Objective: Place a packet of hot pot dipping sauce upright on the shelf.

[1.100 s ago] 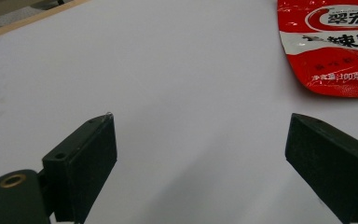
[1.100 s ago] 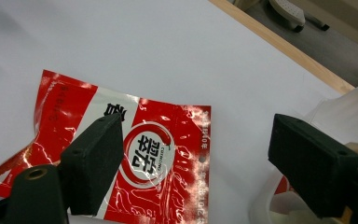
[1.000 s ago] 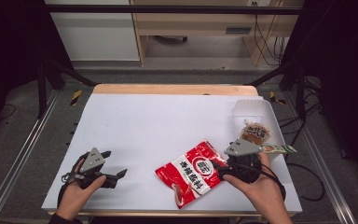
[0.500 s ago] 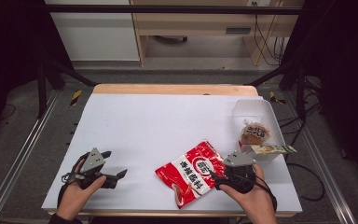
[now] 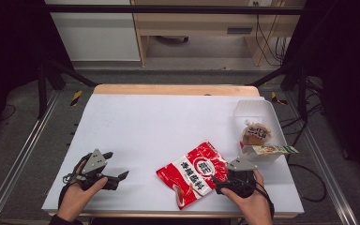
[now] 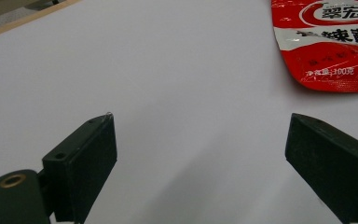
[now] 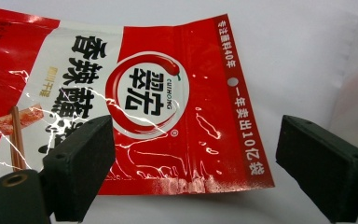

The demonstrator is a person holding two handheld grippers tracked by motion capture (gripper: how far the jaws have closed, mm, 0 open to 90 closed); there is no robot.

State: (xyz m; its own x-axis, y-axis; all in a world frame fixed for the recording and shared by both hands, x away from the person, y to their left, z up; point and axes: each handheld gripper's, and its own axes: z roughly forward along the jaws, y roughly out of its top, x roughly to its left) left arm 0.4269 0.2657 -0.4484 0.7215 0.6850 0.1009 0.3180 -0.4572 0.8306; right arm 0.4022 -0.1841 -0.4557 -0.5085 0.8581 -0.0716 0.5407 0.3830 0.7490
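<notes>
Currently catalogued, item by item:

Main item: flat glossy red and white foil snack pouch (image 5: 195,173) with black Chinese lettering, lying face up on the white worktop (image 5: 168,126), lower centre of the high view.

Right tool: right tool (image 5: 221,183), lower right of the high view, at the pouch's right edge. In the right gripper view its black jaws stand wide apart, one over the printed face, the other off past the pouch's edge; the pouch end (image 7: 177,116) lies below and between them, pads not pressing.

Change, right tool: compared with the earlier high views, it has come down toward the worktop, and its jaws have just been opening; nothing gripped.

Left tool: left tool (image 5: 117,177), lower left of the high view, jaws wide, nothing between them, bare worktop beneath; pouch corner at upper right of the left gripper view (image 6: 328,42), well apart. Unmoved since the earlier views.

Other stock: clear plastic tray (image 5: 255,108) at the right edge, holding a small round wrapped bun (image 5: 255,133); a slim pale carton (image 5: 269,150) across its near rim.

Reading: probably the approach to a pickup of the pouch; closing on its right end remains undone.
</notes>
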